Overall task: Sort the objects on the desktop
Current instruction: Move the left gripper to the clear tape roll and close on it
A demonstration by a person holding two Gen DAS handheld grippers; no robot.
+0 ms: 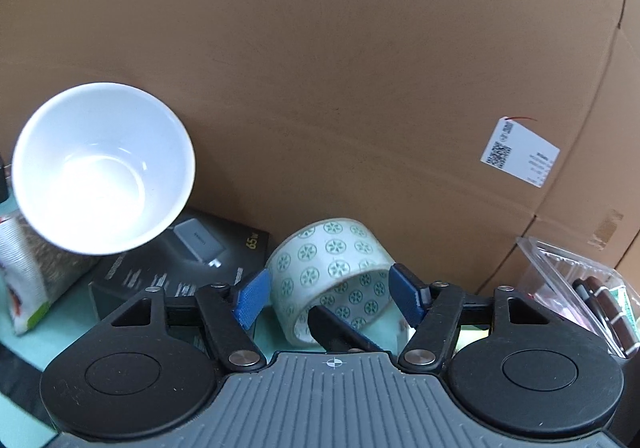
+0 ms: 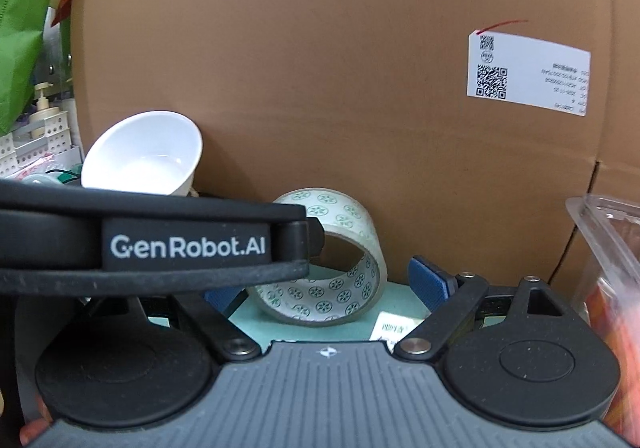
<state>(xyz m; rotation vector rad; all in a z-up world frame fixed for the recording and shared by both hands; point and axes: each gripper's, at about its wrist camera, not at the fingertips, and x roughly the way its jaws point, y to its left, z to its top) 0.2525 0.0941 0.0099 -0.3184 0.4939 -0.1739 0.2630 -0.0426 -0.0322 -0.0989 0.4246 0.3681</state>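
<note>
Up close, the left gripper (image 1: 332,294) is straddling a patterned tape roll (image 1: 334,272) lying tilted against a cardboard box (image 1: 340,68) at the surface's (image 2: 400,298) back edge, its jaws apart, pads not pressing. Beside it, the right gripper (image 2: 332,288) is hovering open.

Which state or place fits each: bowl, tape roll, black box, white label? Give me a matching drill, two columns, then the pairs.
Things:
1. bowl
2. tape roll
3. black box
4. white label

States or places:
A. stuck on the cardboard wall
B. lying under the bowl, marked 65W
C. tipped on its side, empty, opening facing the camera
D. between the left gripper's blue pads, patterned with green flowers

Pairs: 1-C, 2-D, 3-B, 4-A
</note>
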